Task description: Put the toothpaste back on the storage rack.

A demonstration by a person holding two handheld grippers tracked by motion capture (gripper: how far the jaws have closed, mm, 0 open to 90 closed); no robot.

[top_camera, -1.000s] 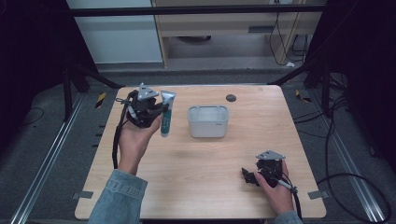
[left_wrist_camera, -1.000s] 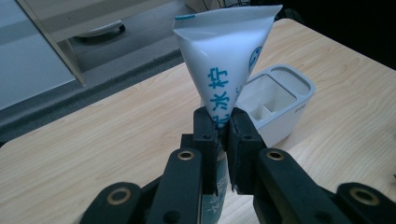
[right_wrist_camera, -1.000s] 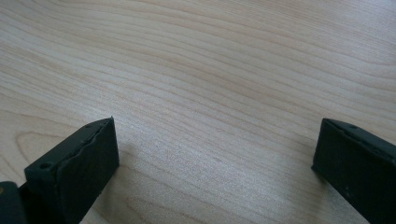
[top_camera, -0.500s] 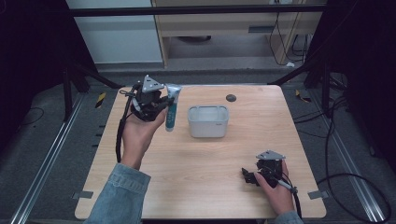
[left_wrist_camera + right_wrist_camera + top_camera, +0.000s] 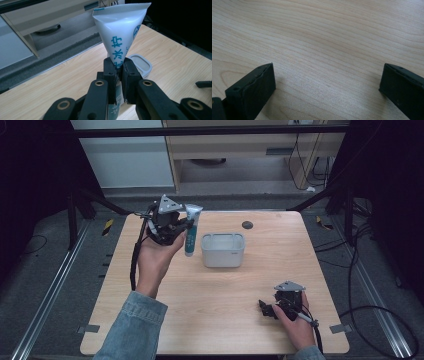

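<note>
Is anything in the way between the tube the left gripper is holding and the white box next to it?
Nothing visible. The left gripper is shut on the tube, which hangs just left of the white box. In the high view there is bare table between them, and the box's open top looks empty.

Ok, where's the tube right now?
The tube is clamped upright in the left gripper, held above the table's far left part in the high view, just left of the grey container.

High view overlooks table (image 5: 215, 315); gripper views ride close
</note>
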